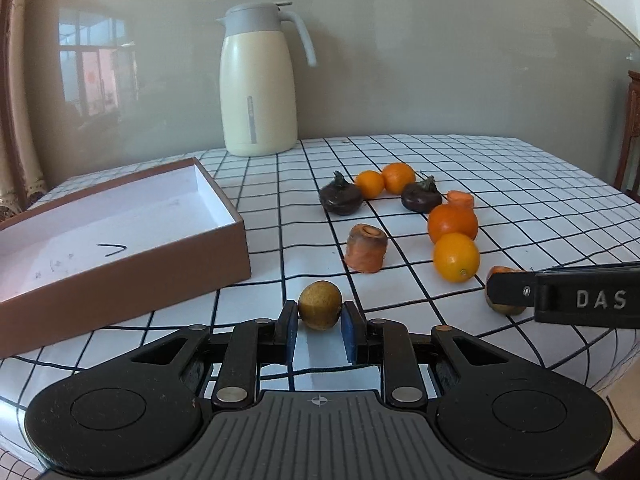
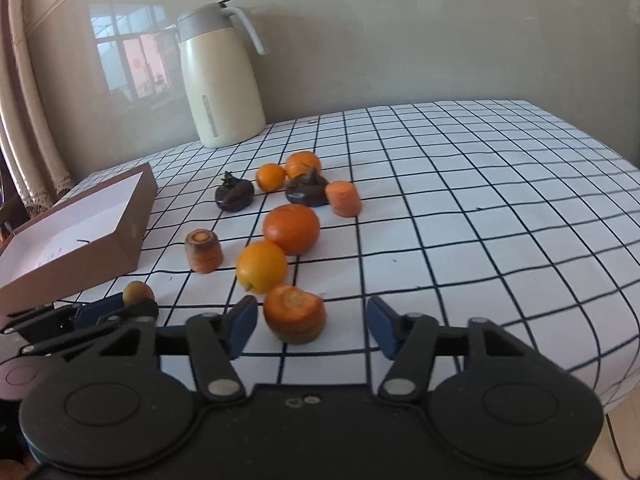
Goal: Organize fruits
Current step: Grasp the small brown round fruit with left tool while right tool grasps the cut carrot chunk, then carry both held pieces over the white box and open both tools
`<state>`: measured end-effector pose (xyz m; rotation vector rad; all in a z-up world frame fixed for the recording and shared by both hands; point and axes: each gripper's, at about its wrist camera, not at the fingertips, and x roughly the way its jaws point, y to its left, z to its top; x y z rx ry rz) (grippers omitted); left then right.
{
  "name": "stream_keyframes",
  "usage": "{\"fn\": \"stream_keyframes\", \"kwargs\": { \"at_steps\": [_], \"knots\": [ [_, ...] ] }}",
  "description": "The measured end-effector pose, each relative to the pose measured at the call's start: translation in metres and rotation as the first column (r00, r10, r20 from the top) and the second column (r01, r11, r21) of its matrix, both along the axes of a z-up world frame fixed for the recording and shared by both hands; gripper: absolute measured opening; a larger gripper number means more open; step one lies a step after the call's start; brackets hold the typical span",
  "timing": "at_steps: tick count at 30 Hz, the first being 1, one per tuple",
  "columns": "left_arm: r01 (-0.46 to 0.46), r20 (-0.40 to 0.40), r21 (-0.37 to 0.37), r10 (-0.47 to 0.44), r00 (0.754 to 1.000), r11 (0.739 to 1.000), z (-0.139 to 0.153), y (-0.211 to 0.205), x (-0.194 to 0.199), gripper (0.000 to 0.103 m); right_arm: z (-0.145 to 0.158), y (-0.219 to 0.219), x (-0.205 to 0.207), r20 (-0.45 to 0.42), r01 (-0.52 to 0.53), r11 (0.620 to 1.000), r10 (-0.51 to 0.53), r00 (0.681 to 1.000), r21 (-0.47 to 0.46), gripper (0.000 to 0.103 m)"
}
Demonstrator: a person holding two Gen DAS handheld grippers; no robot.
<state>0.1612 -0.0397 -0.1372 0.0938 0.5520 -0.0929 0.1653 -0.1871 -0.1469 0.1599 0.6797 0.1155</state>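
Observation:
My left gripper (image 1: 319, 320) is shut on a small brownish-yellow round fruit (image 1: 320, 305), low over the checked cloth; that fruit also shows in the right wrist view (image 2: 137, 293). My right gripper (image 2: 312, 322) is open, its pads on either side of a carrot chunk (image 2: 294, 312) without touching it. Several oranges (image 2: 291, 229) (image 2: 261, 266), two dark purple fruits (image 2: 235, 195) and other carrot chunks (image 2: 204, 251) (image 2: 344, 199) lie beyond. A brown open box with a white inside (image 1: 120, 216) stands to the left, with no fruit in it.
A cream thermos jug (image 1: 258, 84) stands at the back by the wall. The table with its checked cloth (image 2: 480, 200) ends at the right and the front. The right gripper's finger (image 1: 568, 298) reaches in from the right in the left wrist view.

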Motion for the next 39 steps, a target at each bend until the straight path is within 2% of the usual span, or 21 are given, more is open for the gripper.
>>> {"fn": "stream_keyframes", "kwargs": {
  "at_steps": [7,9,10,11,12,13,14,16,17,18,20,21,26,32,39],
  "knots": [
    [-0.005,0.002,0.005,0.005,1.000,1.000,0.000,-0.006,0.010,0.024,-0.002,0.003,0.003,0.004,-0.009,1.000,0.009,1.000,-0.024,0.049],
    [-0.007,-0.004,0.006,0.007,1.000,1.000,-0.001,-0.006,0.012,0.028,-0.002,0.005,0.004,0.006,-0.017,1.000,0.017,1.000,-0.023,0.049],
    [-0.011,-0.003,0.011,0.011,1.000,1.000,-0.002,-0.007,0.012,0.034,-0.002,0.006,0.005,0.006,-0.021,0.999,0.021,1.000,-0.028,0.048],
    [-0.018,0.001,0.018,0.018,1.000,1.000,-0.003,-0.007,0.013,0.056,-0.003,0.007,0.005,0.006,-0.024,0.999,0.024,1.000,-0.036,0.046],
    [-0.031,0.016,0.026,0.030,0.999,0.999,-0.003,-0.008,0.012,0.072,-0.003,0.008,0.005,0.009,-0.024,0.999,0.024,1.000,-0.043,0.043],
    [-0.037,0.036,0.030,0.035,0.999,0.999,-0.002,-0.007,0.010,0.073,-0.003,0.008,0.004,0.013,-0.027,0.998,0.028,1.000,-0.051,0.035],
    [-0.030,0.050,0.030,0.028,0.998,0.999,-0.002,-0.007,0.009,0.073,-0.004,0.008,0.004,0.018,-0.036,0.998,0.036,0.999,-0.052,0.031],
    [-0.019,0.038,0.008,0.018,0.999,1.000,-0.002,-0.006,0.011,0.072,-0.004,0.009,0.003,0.021,-0.041,0.998,0.042,0.999,-0.056,0.031],
    [-0.019,0.034,0.004,0.019,0.999,1.000,-0.003,-0.006,0.012,0.067,-0.004,0.010,0.003,0.022,-0.044,0.997,0.045,0.999,-0.061,0.029],
    [-0.015,0.032,0.004,0.014,0.999,1.000,-0.004,-0.007,0.013,0.053,-0.004,0.009,0.003,0.023,-0.047,0.997,0.048,0.999,-0.061,0.029],
    [0.006,0.019,-0.012,-0.006,1.000,1.000,-0.006,-0.008,0.013,0.036,-0.004,0.009,0.002,0.024,-0.050,0.997,0.052,0.998,-0.059,0.027],
    [0.010,0.019,-0.012,-0.009,1.000,1.000,-0.005,-0.009,0.012,0.032,-0.004,0.008,0.002,0.023,-0.050,0.997,0.052,0.998,-0.056,0.027],
    [-0.008,0.024,-0.020,0.009,1.000,1.000,-0.006,-0.008,0.008,0.026,-0.004,0.007,0.000,0.028,-0.047,0.998,0.049,0.998,-0.051,0.027],
    [-0.028,0.035,-0.038,0.029,0.999,0.999,-0.007,0.000,-0.001,0.026,-0.004,0.005,-0.003,0.036,-0.035,0.998,0.037,0.999,-0.045,0.026],
    [-0.032,0.010,-0.057,0.033,0.999,0.998,0.007,0.013,-0.014,0.026,0.009,0.004,-0.015,0.041,-0.051,0.999,0.051,0.998,-0.003,0.026]
  ]
}}
